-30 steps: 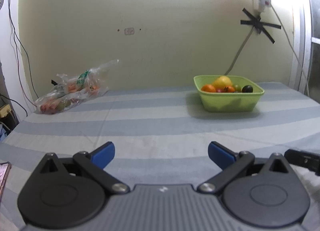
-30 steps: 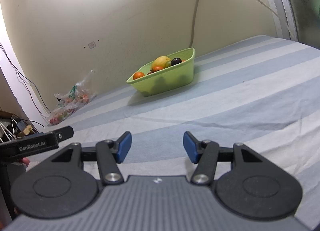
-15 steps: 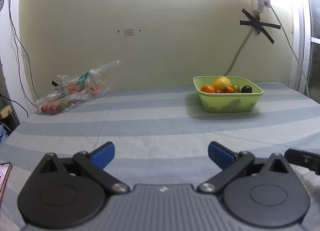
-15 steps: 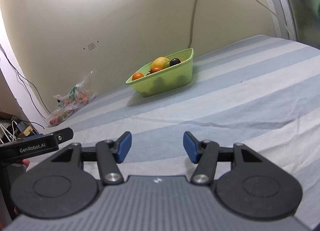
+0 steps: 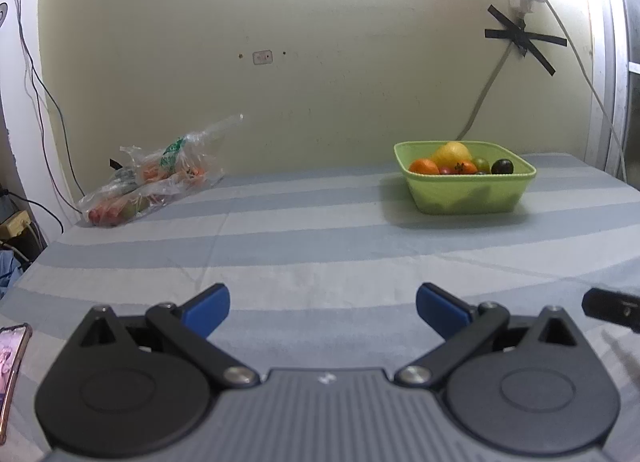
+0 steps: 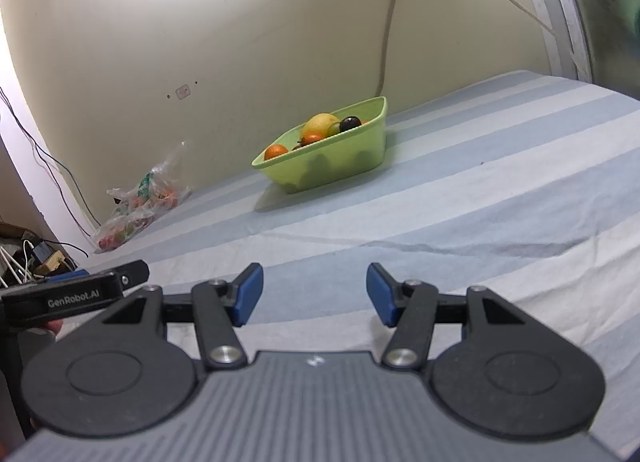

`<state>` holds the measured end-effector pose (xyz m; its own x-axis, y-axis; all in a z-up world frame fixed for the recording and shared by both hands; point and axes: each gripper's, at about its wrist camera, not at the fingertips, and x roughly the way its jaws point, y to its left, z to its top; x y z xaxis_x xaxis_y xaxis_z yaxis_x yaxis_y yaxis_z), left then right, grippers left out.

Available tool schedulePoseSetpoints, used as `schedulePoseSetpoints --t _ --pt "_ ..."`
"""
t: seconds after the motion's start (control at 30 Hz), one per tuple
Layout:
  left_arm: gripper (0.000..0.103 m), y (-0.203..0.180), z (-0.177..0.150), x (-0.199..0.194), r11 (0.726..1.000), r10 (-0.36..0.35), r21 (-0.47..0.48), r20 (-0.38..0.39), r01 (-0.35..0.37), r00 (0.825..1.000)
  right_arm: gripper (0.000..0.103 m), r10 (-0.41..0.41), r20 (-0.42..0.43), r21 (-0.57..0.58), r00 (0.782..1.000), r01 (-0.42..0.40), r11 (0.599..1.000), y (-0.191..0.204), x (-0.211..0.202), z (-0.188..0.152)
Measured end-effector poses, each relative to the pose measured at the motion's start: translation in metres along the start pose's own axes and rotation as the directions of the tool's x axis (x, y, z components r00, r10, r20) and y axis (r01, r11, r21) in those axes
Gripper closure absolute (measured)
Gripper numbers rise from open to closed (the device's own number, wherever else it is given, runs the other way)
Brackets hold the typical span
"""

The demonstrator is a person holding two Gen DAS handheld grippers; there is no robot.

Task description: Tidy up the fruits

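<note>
Both the left gripper (image 5: 323,309) and the right gripper (image 6: 315,294) are hovering low over the striped bedsheet (image 5: 320,246) with jaws released and gripping nothing. The green bowl (image 5: 468,192) is sitting far ahead near the wall, holding the fruits (image 5: 452,156) (an orange, a yellow one, a dark one). A clear plastic bag (image 5: 152,178) of produce is lying well apart to its left.

In the right wrist view the green bowl (image 6: 332,158) sits slightly higher and further left in the frame than a second ago. In the left wrist view it has drifted a little right and down (image 5: 466,186).
</note>
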<state>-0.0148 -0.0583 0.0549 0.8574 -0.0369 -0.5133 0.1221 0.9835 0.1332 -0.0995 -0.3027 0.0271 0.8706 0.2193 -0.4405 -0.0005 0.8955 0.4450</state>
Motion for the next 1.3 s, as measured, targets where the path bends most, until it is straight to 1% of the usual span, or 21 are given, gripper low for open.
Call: schedulePoseSetpoints --t 0.5,0.9,1.07,1.3 --pt "0.0 -0.0044 0.0016 0.0021 1.0 0.0 0.017 -0.016 0.001 1.0 0.043 0.0 0.007 0.007 1.0 0.0 1.0 -0.0011 -0.0018 -0.0009" --pt "0.0 -0.0029 0.0035 0.0049 1.0 -0.027 0.008 -0.038 0.028 0.999 0.043 0.001 0.007 0.007 1.0 -0.001 1.0 -0.002 -0.002 -0.0005" --pt "0.0 -0.0048 0.0038 0.0054 1.0 -0.019 0.018 -0.042 0.02 0.999 0.043 0.001 0.007 0.008 1.0 -0.001 1.0 -0.0021 -0.0018 -0.0003" --pt "0.0 -0.0057 0.0032 0.0088 0.999 -0.041 0.016 -0.068 0.042 0.997 0.043 0.001 0.006 0.008 1.0 -0.001 1.0 -0.0027 -0.0018 0.0003"
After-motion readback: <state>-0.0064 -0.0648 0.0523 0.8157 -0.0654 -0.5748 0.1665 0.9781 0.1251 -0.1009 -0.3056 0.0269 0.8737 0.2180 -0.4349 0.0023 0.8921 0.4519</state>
